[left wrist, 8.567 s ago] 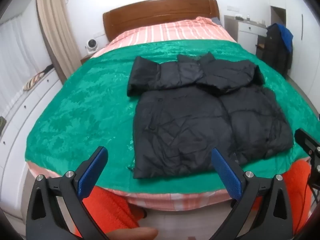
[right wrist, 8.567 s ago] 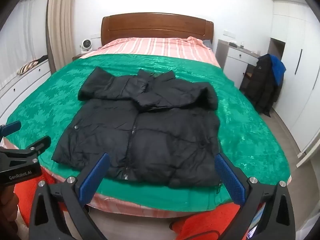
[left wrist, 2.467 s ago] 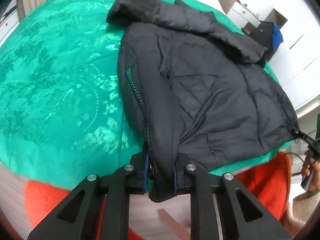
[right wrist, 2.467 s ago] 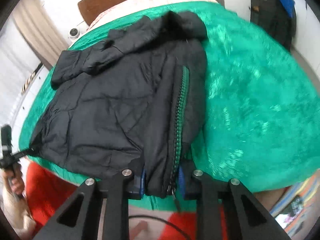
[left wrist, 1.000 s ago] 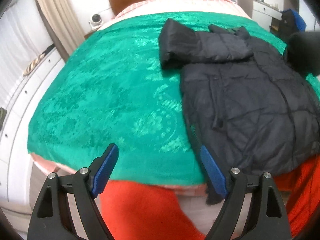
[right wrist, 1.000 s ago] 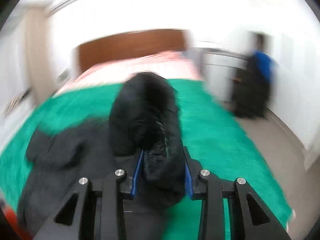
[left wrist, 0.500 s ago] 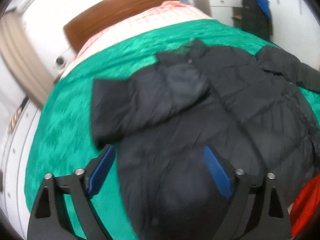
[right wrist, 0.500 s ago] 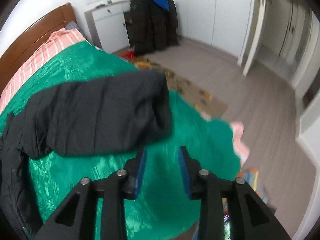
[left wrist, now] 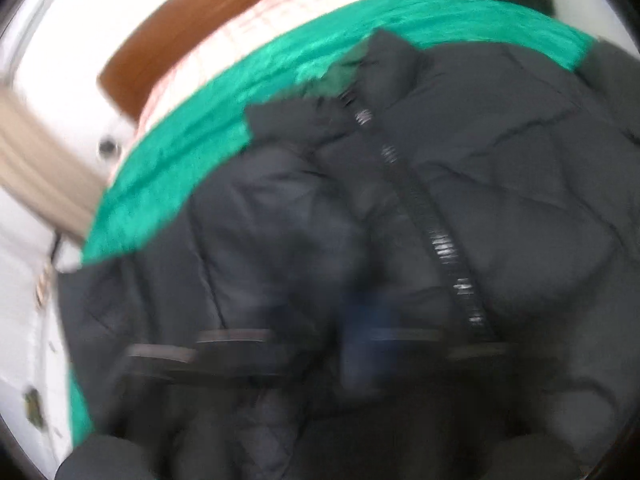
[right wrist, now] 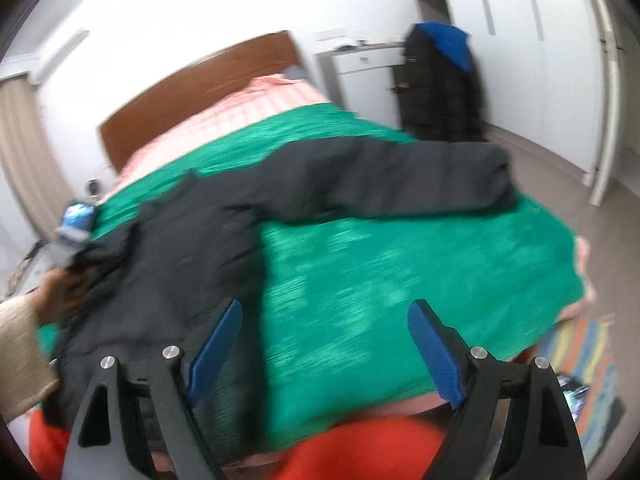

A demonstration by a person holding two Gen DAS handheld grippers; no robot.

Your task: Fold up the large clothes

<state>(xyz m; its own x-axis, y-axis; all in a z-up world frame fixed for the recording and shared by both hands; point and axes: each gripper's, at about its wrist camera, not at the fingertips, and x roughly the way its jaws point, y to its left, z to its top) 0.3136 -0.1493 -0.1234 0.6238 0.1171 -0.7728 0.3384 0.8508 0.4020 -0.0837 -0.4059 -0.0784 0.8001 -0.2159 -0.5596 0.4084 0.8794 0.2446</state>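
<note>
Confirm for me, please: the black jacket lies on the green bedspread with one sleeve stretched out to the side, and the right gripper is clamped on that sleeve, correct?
Not quite. The black jacket does lie on the green bedspread with one sleeve stretched out, but the right gripper is not clamped on it. The right wrist view shows its jaws, which have just been opening, standing wide apart over bare bedspread with nothing between them.

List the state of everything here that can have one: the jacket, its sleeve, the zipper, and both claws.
Black jacket: lying spread on the green bedspread, not yet folded.
Sleeve: stretched out sideways, flat on the bedspread.
Zipper: appears closed along the front.
Left claw: shut, low over the jacket; grip too blurred to tell.
Right claw: open, nothing between its pads.
</note>
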